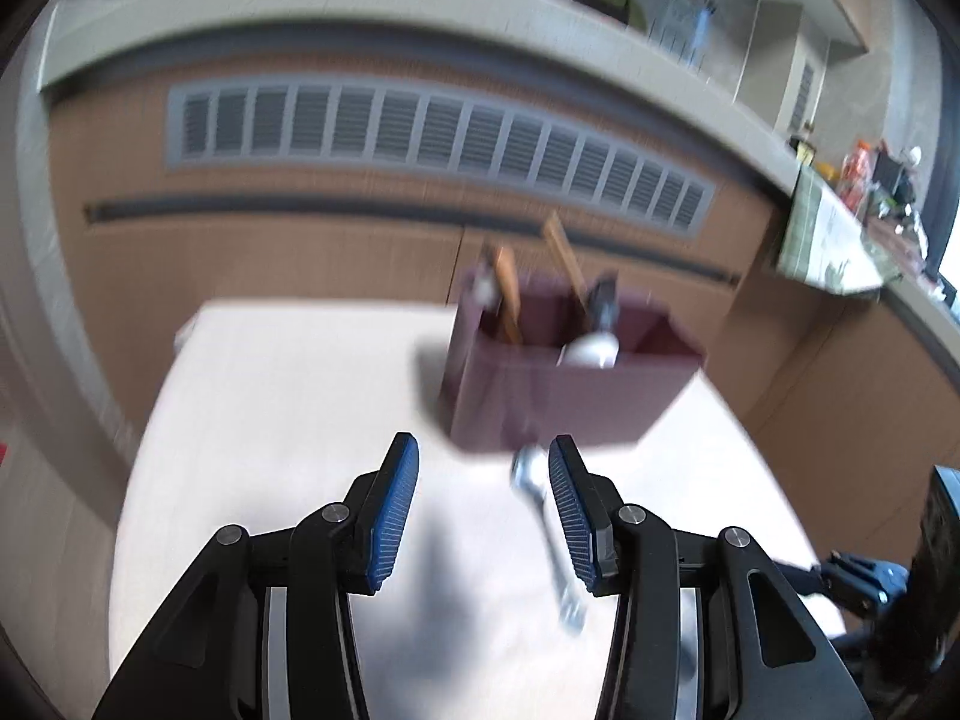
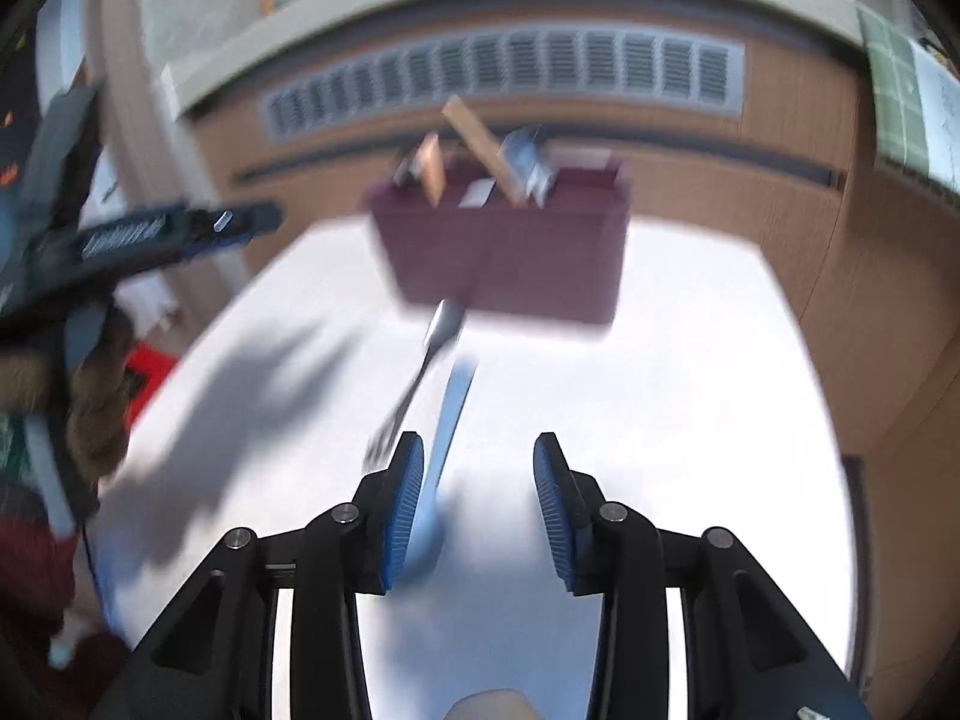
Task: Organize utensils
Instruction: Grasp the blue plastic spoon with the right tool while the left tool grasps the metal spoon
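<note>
A maroon utensil box (image 1: 570, 402) (image 2: 504, 258) stands at the far side of the white table (image 1: 270, 420). It holds wooden handles (image 1: 564, 258) and a metal spoon (image 1: 591, 351). A metal fork (image 1: 543, 510) (image 2: 420, 384) lies in front of the box, its rounded end toward it. Beside the fork lies a light blue utensil (image 2: 447, 438). My left gripper (image 1: 483, 450) is open above the table, the fork just inside its right finger. My right gripper (image 2: 477, 450) is open too, and the blue utensil runs along its left finger. Both views are blurred.
A brown cabinet front with a long vent grille (image 1: 438, 132) rises behind the table under a grey counter ledge (image 1: 360, 6). Clutter sits on a counter at the right (image 1: 864, 180). The other gripper shows at the left of the right wrist view (image 2: 180, 228).
</note>
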The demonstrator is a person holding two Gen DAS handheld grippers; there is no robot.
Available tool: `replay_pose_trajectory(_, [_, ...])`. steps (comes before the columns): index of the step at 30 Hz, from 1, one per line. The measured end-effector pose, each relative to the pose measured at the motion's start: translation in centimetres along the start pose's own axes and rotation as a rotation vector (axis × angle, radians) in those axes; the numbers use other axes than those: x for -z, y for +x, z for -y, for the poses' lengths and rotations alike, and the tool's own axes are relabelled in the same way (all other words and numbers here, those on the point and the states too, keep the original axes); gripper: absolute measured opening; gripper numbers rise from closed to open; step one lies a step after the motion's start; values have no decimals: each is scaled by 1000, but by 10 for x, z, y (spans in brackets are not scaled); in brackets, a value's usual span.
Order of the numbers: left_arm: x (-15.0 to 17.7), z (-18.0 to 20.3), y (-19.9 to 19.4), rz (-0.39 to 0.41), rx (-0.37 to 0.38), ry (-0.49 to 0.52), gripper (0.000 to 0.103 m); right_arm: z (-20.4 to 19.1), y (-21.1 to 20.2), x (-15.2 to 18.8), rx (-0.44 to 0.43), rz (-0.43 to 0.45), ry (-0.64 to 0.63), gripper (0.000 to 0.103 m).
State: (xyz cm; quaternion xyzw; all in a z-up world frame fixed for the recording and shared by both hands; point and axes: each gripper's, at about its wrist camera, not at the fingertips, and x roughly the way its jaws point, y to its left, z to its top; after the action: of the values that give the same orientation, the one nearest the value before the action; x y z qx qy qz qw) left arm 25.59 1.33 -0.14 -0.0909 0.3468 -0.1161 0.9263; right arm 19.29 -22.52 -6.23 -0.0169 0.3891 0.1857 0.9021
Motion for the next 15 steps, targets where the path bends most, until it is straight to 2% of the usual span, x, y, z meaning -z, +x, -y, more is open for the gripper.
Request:
replay_pose_trajectory(4, [27,-8,9,-87,-19,-8,46,-19,9,44,9,-93,-24,37])
replay_pose_trajectory(6, [37,-11,12,-117,-26,-15,46,-17,15,51,-2,-112,6,37])
replay_pose_trajectory(9, [43,-16,17,-139,-40,-28,46,-11,25,47,-6,-114,56,37])
replay_pose_trajectory(15, [48,-19,26,-160,-47,-30,46,-13,17,9,-6,-14,18,39])
